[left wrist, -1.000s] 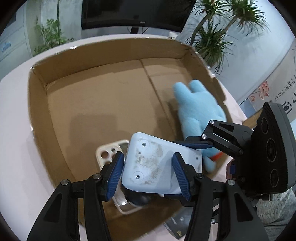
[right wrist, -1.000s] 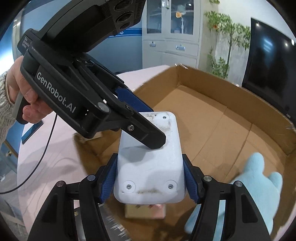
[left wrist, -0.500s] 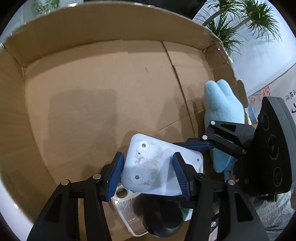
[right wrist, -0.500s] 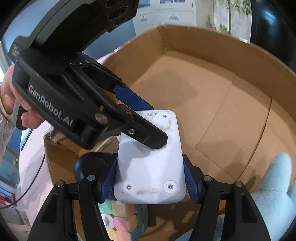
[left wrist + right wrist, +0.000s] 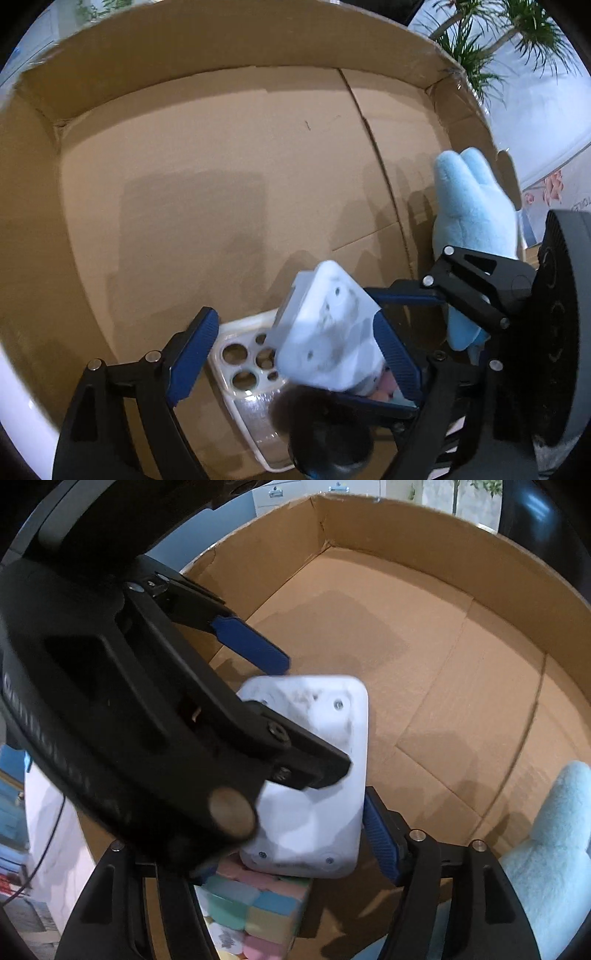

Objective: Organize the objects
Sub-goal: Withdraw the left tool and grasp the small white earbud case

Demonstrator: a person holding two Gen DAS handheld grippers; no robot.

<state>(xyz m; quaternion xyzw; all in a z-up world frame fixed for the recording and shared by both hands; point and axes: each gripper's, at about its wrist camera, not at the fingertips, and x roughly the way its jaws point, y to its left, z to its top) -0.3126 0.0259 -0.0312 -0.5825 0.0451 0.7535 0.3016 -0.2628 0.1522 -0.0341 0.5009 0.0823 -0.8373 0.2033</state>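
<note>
A white plastic block (image 5: 328,343) with screw holes is low inside a cardboard box (image 5: 207,74), tilted over a clear phone case (image 5: 251,369) and a pastel puzzle cube (image 5: 255,908). My left gripper (image 5: 295,358) is open; its left pad stands clear of the block. My right gripper (image 5: 310,849) still brackets the block (image 5: 317,775), and its left finger is hidden behind the left gripper's body, so its grip cannot be judged. A blue plush toy (image 5: 472,221) lies at the box's right wall.
The box floor (image 5: 207,192) stretches far and left of the block. A black round object (image 5: 325,435) lies by the phone case. Potted plants (image 5: 480,44) stand beyond the box. White tabletop (image 5: 48,827) lies outside the left wall.
Both grippers have lowered the white block from above the box rim down into it. The left gripper's jaws have spread apart and the block has tilted out of them.
</note>
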